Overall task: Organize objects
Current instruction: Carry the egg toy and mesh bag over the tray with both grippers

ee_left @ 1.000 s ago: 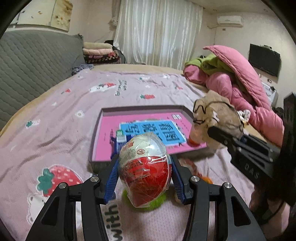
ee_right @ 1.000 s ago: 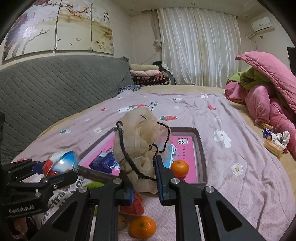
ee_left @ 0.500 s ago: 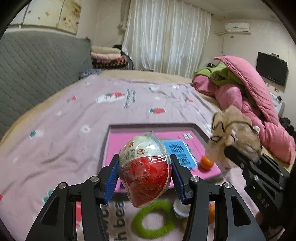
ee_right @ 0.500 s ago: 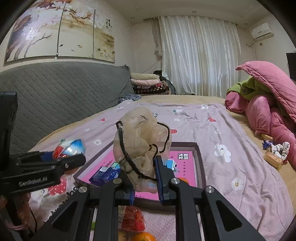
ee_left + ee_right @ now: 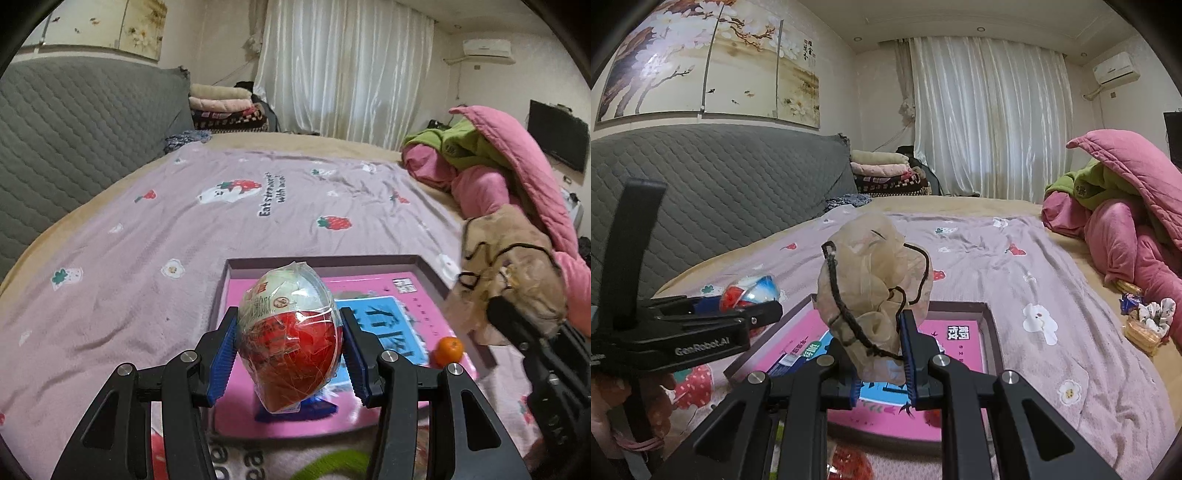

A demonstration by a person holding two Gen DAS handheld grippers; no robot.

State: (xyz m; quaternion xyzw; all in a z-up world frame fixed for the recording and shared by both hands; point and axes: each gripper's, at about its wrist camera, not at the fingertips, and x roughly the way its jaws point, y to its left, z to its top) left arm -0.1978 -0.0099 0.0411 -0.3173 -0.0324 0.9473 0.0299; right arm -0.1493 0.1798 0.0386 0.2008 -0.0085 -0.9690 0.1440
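My left gripper (image 5: 288, 354) is shut on a red and white egg-shaped toy (image 5: 290, 339) in clear wrap, held above the near edge of a pink tray (image 5: 229, 273). My right gripper (image 5: 881, 354) is shut on a beige mesh drawstring pouch (image 5: 871, 280) and holds it above the same tray (image 5: 991, 325). The pouch also shows at the right of the left wrist view (image 5: 513, 273). The egg toy shows at the left of the right wrist view (image 5: 750, 291). A small orange (image 5: 448, 350) and a blue packet (image 5: 317, 406) lie in the tray.
The tray sits on a lilac strawberry-print bedsheet (image 5: 147, 236). A green ring (image 5: 332, 467) lies on the sheet below the left gripper. A pink quilt pile (image 5: 1126, 229) and snacks (image 5: 1145, 325) are at the right. A grey headboard (image 5: 720, 184) runs along the left.
Both grippers have risen and moved forward over the tray with their objects still held. The green ring and loose oranges have dropped toward the bottom of view.
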